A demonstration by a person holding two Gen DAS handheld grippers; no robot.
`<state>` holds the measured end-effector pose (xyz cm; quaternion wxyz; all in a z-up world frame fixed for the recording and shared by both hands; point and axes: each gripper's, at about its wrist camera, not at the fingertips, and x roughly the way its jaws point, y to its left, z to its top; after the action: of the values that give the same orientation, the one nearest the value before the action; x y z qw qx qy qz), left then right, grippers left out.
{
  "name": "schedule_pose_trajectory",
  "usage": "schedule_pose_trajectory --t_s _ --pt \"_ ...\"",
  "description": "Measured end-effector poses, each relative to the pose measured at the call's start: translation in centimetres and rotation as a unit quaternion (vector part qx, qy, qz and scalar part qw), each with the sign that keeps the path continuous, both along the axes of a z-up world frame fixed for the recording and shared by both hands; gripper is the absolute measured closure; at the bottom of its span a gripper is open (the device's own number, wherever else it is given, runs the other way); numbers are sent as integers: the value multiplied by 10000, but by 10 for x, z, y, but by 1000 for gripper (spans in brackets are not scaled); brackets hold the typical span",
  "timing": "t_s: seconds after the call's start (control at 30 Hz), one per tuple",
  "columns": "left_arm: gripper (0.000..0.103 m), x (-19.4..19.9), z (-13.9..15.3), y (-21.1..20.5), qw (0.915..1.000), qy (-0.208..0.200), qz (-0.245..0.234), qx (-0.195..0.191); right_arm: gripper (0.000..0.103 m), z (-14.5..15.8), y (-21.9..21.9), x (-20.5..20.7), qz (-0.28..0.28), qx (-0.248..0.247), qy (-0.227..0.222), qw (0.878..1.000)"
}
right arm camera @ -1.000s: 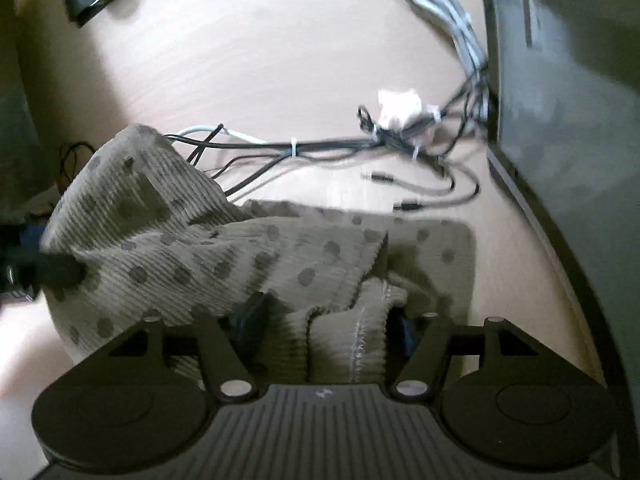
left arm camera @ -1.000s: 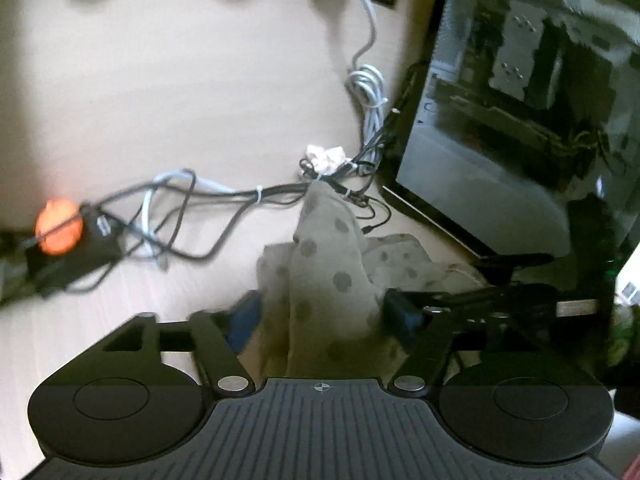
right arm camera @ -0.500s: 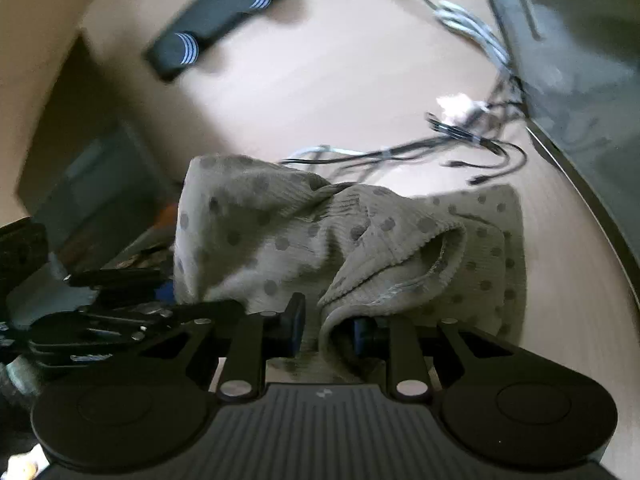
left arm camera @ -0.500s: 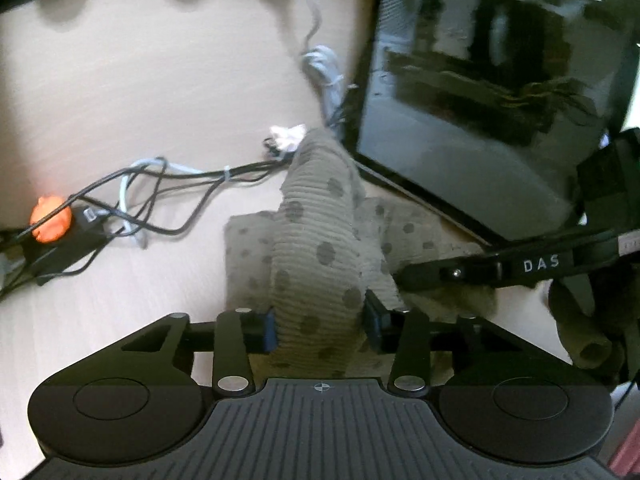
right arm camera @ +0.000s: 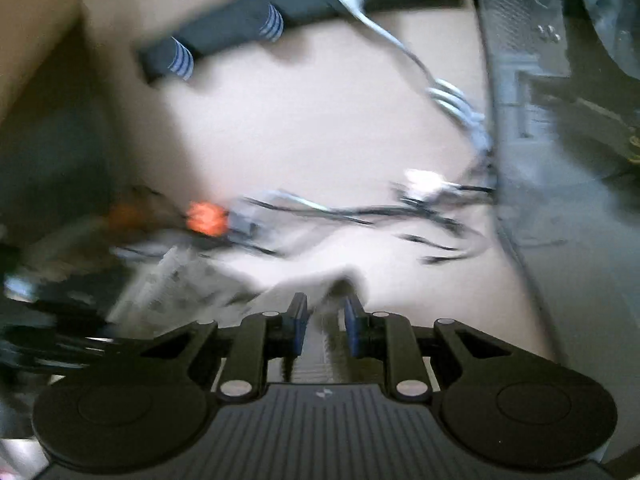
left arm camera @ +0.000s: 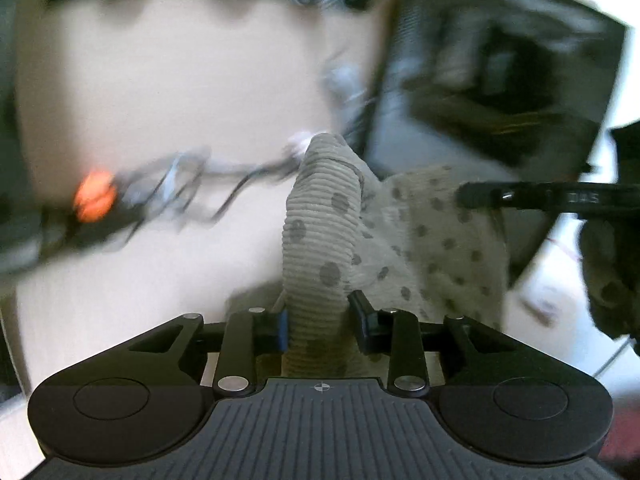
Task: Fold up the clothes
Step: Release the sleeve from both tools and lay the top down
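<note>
Because the dotted garment (left arm camera: 316, 236) is a soft ribbed knit, I judge it light and limp, so it will sag and stretch wherever it is not supported, but the ribs should give good friction and it is not fragile. On the left wrist view a thick roll of it rises straight out from between the fingers of my left gripper (left arm camera: 318, 318), and both pads press on its sides, so this gripper is clamped on the cloth. More of the cloth hangs to the right of the fingers, toward a dark arm of the other tool. On the right wrist view, which is very blurred, a narrow ribbed strip sits between the blue pads of my right gripper (right arm camera: 325, 318), which stand close together; I think they pinch it. I would hold it at a hem or corner and not on the bunched middle, since a bunch may slip out layer by layer. Beyond the fingers lies the pale tabletop (left arm camera: 180, 88) with loose cables (right arm camera: 360, 212), an orange object (left arm camera: 95, 196) and a dark case (left arm camera: 500, 80); the hanging cloth could catch the cables.
</note>
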<state>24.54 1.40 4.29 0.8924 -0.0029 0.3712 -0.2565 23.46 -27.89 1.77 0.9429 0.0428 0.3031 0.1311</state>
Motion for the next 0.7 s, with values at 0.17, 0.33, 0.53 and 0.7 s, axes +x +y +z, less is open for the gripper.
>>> schedule_pose_trajectory --t_s 0.17,0.33,0.53,0.7 --pt "64 34 -33 11 9927 721 757 -596 32 19 16 -27 634 -94 -557 9964" --pt "43 45 -42 18 9887 868 977 -738 31 -28 61 -44 2039 -166 378 9781" --pt "19 17 -25 56 9757 957 1372 -1414 24 -53 48 -34 2209 130 1040 9697" --pt "11 -37 0 77 9668 796 1703 -1733 15 -13 18 0 1987 421 497 9779"
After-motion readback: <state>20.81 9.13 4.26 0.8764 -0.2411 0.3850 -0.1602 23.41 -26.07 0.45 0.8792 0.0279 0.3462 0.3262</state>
